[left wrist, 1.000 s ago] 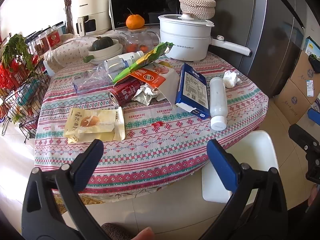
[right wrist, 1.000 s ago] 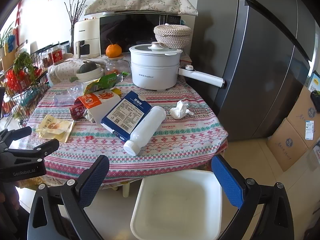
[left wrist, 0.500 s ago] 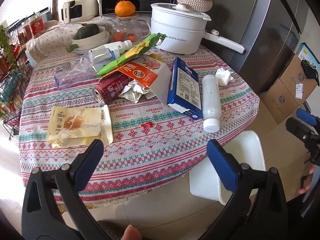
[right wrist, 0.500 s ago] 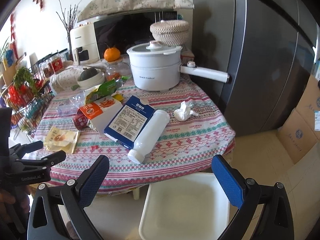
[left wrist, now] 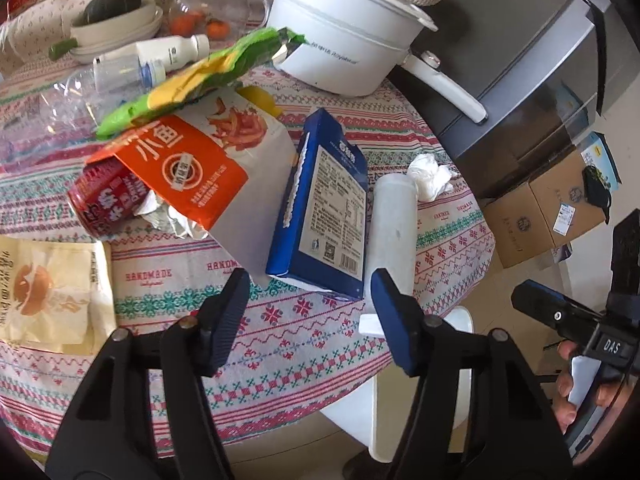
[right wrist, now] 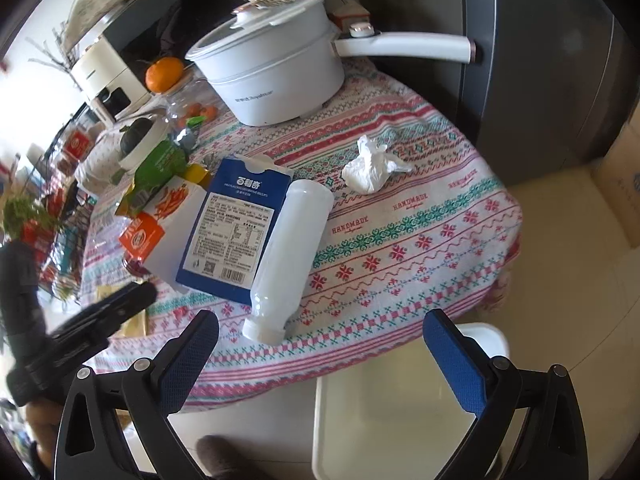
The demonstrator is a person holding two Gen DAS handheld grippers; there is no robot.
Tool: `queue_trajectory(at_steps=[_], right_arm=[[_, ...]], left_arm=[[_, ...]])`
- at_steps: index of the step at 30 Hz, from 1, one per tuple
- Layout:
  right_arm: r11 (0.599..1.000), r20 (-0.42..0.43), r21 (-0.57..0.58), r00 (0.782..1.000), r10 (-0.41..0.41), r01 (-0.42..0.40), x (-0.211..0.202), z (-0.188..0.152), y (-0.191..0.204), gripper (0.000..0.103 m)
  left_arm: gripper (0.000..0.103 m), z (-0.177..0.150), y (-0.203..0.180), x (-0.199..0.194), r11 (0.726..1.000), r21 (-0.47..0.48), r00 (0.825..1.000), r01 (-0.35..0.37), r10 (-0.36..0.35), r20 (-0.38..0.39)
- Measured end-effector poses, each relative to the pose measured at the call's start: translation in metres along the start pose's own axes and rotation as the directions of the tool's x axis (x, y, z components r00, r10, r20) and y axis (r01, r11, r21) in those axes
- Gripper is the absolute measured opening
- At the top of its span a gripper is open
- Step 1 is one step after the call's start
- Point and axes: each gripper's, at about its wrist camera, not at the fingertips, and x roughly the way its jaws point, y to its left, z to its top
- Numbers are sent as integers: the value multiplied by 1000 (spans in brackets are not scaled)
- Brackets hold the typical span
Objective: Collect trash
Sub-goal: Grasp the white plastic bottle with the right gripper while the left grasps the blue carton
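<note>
Trash lies on a round table with a patterned cloth [left wrist: 304, 332]. A blue box [left wrist: 328, 208] lies flat beside a white plastic bottle [left wrist: 394, 232]. My left gripper [left wrist: 308, 308] is open and empty, just in front of the box's near end. An orange-and-white snack bag [left wrist: 200, 168], a red can [left wrist: 104, 196], a green bag [left wrist: 192, 84], a yellow wrapper [left wrist: 48, 292] and a crumpled tissue [left wrist: 430, 174] lie around. My right gripper [right wrist: 320, 344] is open and empty, above the table edge near the bottle's cap [right wrist: 264, 330]. The box [right wrist: 236, 228] and tissue [right wrist: 370, 170] also show in the right wrist view.
A white bin [right wrist: 400, 420] stands on the floor under the table's near edge. A white pot [left wrist: 348, 36] with a long handle, bowls and a glass jar stand at the back. A grey fridge [right wrist: 540, 60] and cardboard boxes [left wrist: 548, 208] are to the right.
Both grippers have moved in closer to the table. The left one has narrowed its opening and now sits near the blue box. The right one has tilted toward the white bottle.
</note>
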Motion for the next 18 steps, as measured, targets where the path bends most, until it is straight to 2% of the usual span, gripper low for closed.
queue_trajectory(at_steps=[5,9,13,15,18], right_arm=[[1000,-15,28,1000,12,-12,15,12,-7,103],[997,-39,70,998,41,-39,28,17,-13,103],[993,-45,102,997,57,-52,37,19,-18,103],[992,-46,113,997,56,-50,39,19,-20,103],[990,-47,128,997,59,-52,42,18,-22,103]], left_arm=[[64,3,5,30,997,-76,998,-15,11,-60],[64,6,15,43,988,-156,997,10,-21,-71],[48,7,18,47,978,-201,995,62,-75,-59],[44,7,15,45,977,-193,993,95,-106,-47],[36,6,8,39,982,-157,993,107,-113,-31]])
